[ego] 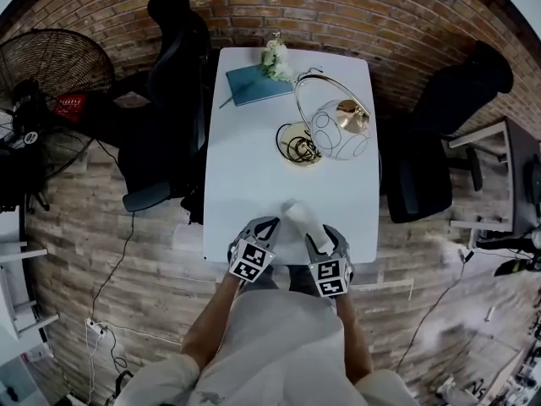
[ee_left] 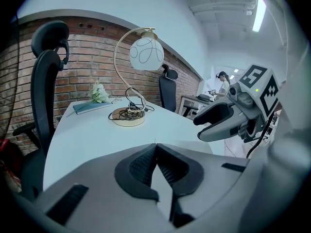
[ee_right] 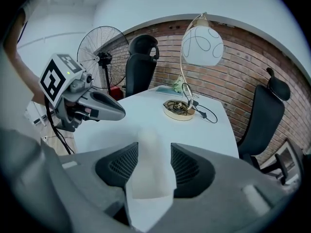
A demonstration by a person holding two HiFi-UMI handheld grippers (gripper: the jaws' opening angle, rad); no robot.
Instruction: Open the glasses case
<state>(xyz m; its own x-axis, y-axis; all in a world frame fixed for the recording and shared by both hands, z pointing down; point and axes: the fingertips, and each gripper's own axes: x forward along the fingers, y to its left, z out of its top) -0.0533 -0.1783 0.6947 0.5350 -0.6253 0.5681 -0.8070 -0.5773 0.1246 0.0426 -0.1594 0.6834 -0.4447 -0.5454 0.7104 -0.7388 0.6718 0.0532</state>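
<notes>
A white glasses case point(ego: 300, 216) sticks out over the near edge of the white table point(ego: 254, 159). My right gripper point(ego: 315, 238) is shut on it. In the right gripper view the case point(ee_right: 148, 166) fills the gap between the two dark pads point(ee_right: 121, 166) and juts forward past them; its lid looks closed. My left gripper point(ego: 265, 227) hovers close beside the case on its left, jaws shut with nothing between them point(ee_left: 155, 148). Each gripper shows in the other's view: the right gripper point(ee_left: 214, 123) and the left gripper point(ee_right: 104, 109).
A gold lamp with a white globe point(ego: 338, 129) and its round base point(ego: 296, 146) stand mid-table. A teal notebook point(ego: 254, 83) and white flowers point(ego: 275, 57) lie at the far end. Black office chairs point(ego: 169, 100) point(ego: 439, 125) flank the table; a fan point(ego: 51, 66) stands left.
</notes>
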